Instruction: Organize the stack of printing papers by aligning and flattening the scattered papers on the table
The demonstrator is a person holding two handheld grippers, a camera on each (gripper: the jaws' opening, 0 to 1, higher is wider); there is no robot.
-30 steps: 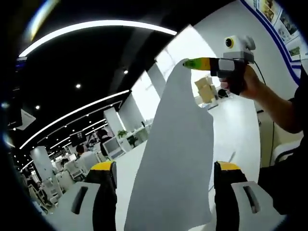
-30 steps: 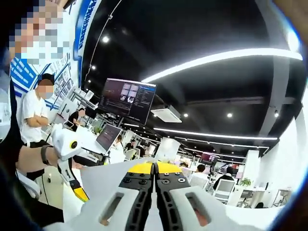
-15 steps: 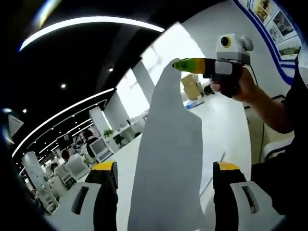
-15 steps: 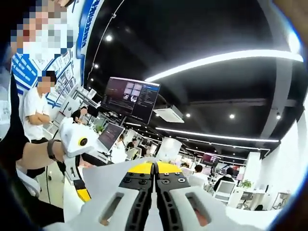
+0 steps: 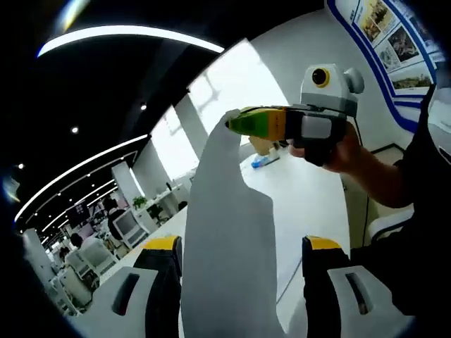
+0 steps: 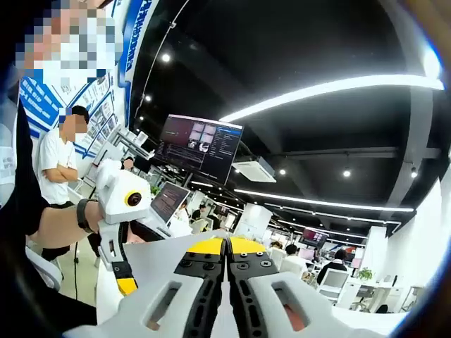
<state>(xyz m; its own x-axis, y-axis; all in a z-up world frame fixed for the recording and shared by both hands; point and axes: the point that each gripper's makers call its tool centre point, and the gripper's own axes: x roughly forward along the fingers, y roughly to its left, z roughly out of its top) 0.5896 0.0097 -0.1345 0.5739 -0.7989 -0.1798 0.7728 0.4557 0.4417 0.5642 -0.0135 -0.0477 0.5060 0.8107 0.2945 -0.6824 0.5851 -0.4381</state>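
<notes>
Your right hand-held gripper (image 5: 236, 122) is clamped on the paper (image 5: 229, 246), frame center; left hand-held gripper (image 5: 239, 250) stays open around it. Lower it flat onto the surface (image 5: 303, 190).

paper (image 5: 229, 246) between left gripper (image 5: 239, 296) jaws | right gripper (image 5: 243, 122) at its top

My left gripper view: long white table (image 5: 310, 201) running away toward the bright window; at its far end rest a tan cardboard box (image 5: 262, 145) and a small blue object (image 5: 259, 161).
</notes>
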